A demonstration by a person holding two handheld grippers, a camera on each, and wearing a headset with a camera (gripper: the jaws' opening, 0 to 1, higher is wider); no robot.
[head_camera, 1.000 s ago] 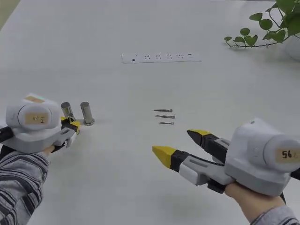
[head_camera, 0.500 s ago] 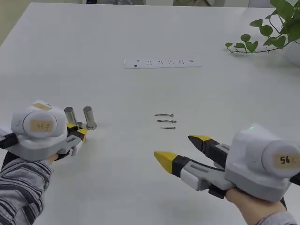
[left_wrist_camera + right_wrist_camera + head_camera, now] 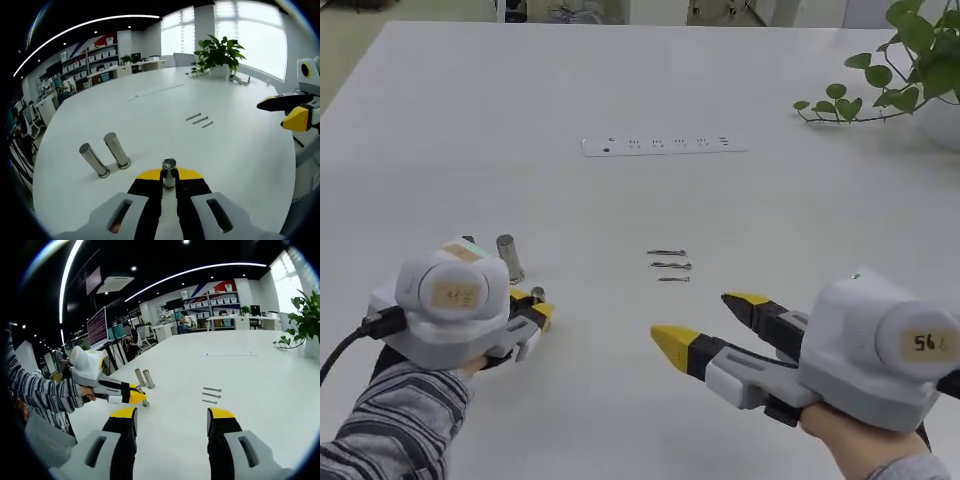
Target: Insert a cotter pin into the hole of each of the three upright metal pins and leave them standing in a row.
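Left gripper (image 3: 169, 176) clamped on one metal pin (image 3: 168, 167), held upright. Right gripper (image 3: 698, 318): jaws apart. Two other pins (image 3: 117, 150) stand near; cotter pins (image 3: 669, 265) lie mid-table (image 3: 620, 80). Power strip (image 3: 663, 146) and plant (image 3: 895, 55) beyond; office shelves (image 3: 85, 62) behind.

We see a large white table (image 3: 620, 90) with a white power strip (image 3: 664, 146) lying across its far part and a green potted plant (image 3: 218, 50) near its far edge. Behind the plant are bright windows (image 3: 255, 35). Further back stand shelves with boxes (image 3: 87, 62), office desks (image 3: 240, 319) and a screen (image 3: 97, 324), under long light strips (image 3: 200, 271) on a dark ceiling.
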